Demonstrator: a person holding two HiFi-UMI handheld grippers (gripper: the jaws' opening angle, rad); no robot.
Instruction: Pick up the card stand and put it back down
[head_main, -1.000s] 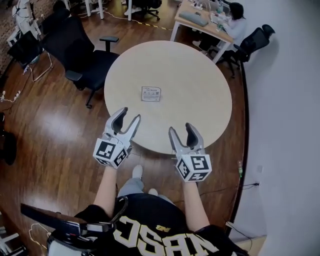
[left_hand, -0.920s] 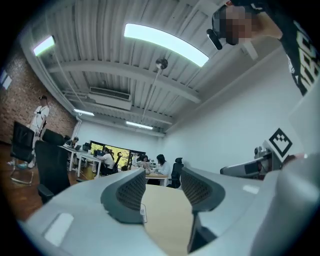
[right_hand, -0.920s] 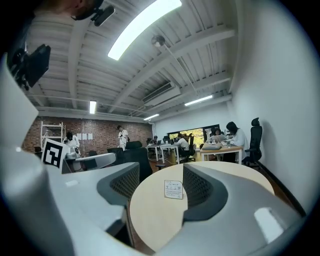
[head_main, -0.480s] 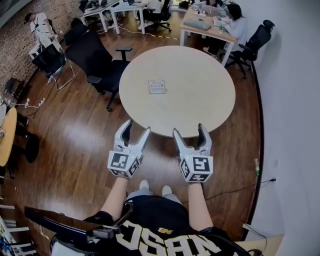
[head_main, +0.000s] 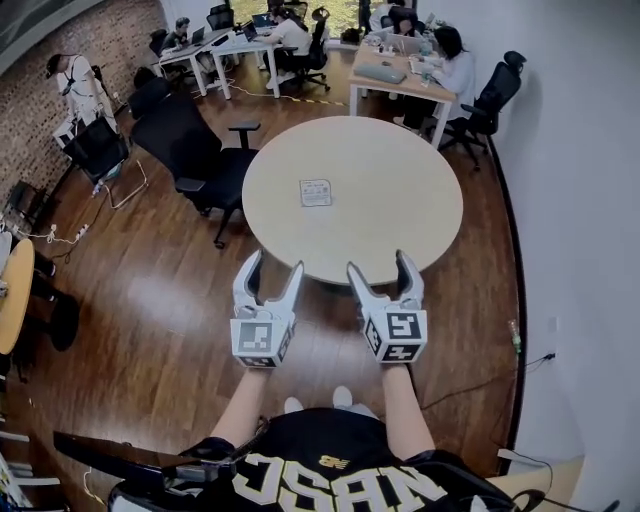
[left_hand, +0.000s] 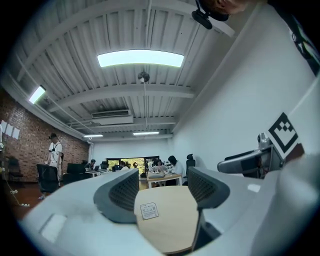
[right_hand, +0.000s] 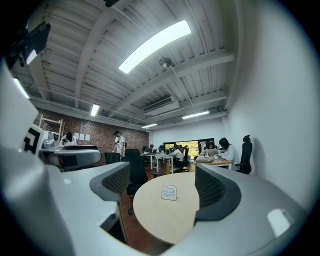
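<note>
The card stand (head_main: 315, 192) is a small clear stand with a white printed card, upright near the middle of the round beige table (head_main: 400, 220). It also shows between the jaws as a small card stand (left_hand: 149, 210) in the left gripper view and as the card stand (right_hand: 169, 192) in the right gripper view, far off. My left gripper (head_main: 269, 274) and right gripper (head_main: 382, 270) hover side by side short of the table's near edge. Both stand open with nothing between their fingers, their jaws having just been opening.
A black office chair (head_main: 195, 150) stands at the table's left. Desks with seated people (head_main: 440, 60) fill the back of the room. A white wall (head_main: 570, 200) runs along the right. A person (head_main: 75, 85) stands by the brick wall at the left.
Both grippers have drawn back from over the table's near edge to the floor side of it. The right gripper's jaws have spread wider. The card stand has stayed in place on the table.
</note>
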